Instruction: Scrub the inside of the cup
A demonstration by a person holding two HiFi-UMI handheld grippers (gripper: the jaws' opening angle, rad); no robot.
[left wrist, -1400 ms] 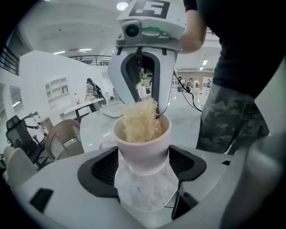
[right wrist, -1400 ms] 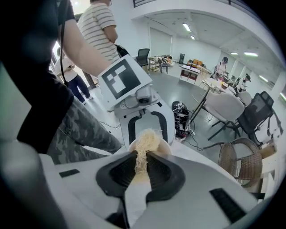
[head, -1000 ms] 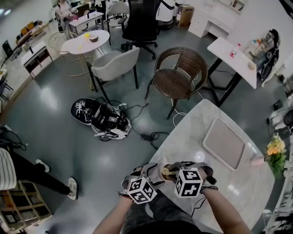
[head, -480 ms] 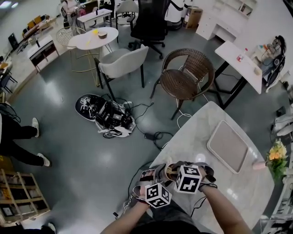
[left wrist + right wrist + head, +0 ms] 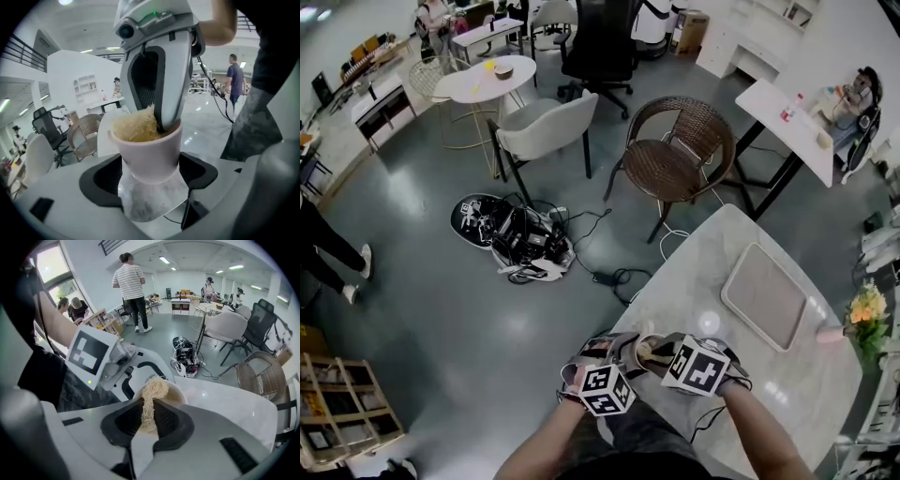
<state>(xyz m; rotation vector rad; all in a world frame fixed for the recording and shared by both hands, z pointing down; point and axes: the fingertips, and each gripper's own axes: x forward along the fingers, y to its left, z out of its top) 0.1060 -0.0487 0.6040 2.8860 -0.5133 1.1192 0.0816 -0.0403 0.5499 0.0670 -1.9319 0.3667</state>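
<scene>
A pale pink cup [image 5: 149, 152] sits upright between the jaws of my left gripper [image 5: 149, 177], whose black pads press its sides just above the marble table [image 5: 769, 384]. My right gripper [image 5: 147, 422] is shut on a beige fibrous scrubber [image 5: 152, 391] and pushes it down into the cup [image 5: 178, 394]. From the left gripper view the scrubber [image 5: 135, 127] fills the cup's mouth, with the right gripper's fingers [image 5: 164, 79] dipping inside the rim. In the head view both grippers meet over the cup [image 5: 649, 353] at the table's near corner.
A beige tray [image 5: 761, 293] lies farther back on the table, with flowers [image 5: 865, 309] at the right edge. A wicker chair [image 5: 675, 155] stands beyond the table. Cables and gear [image 5: 511, 239] lie on the floor at left.
The right gripper has rolled about its own axis with the scrubber in the cup. Both grippers stay in nearly the same place. A person at the left has walked farther out.
</scene>
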